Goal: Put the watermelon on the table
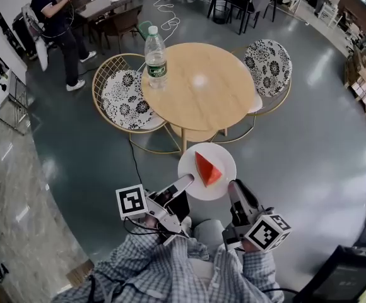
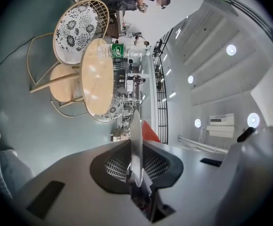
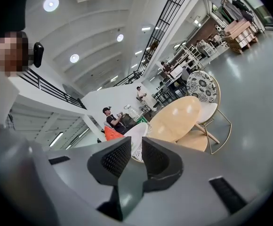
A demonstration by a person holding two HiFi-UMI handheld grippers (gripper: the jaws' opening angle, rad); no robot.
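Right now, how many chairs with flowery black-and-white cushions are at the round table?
2. One flowery-cushioned wire chair stands left of the round wooden table in the head view, beside the clear plastic bottle; the other at its right. None seems hidden.

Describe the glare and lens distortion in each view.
Head view: a soft glare spot on the round light-wood table, and the floor is curved by the wide lens. Left gripper view: rolled sideways, dark corners, bright ceiling lamps. Right gripper view: the same dark corners and lamp glare.
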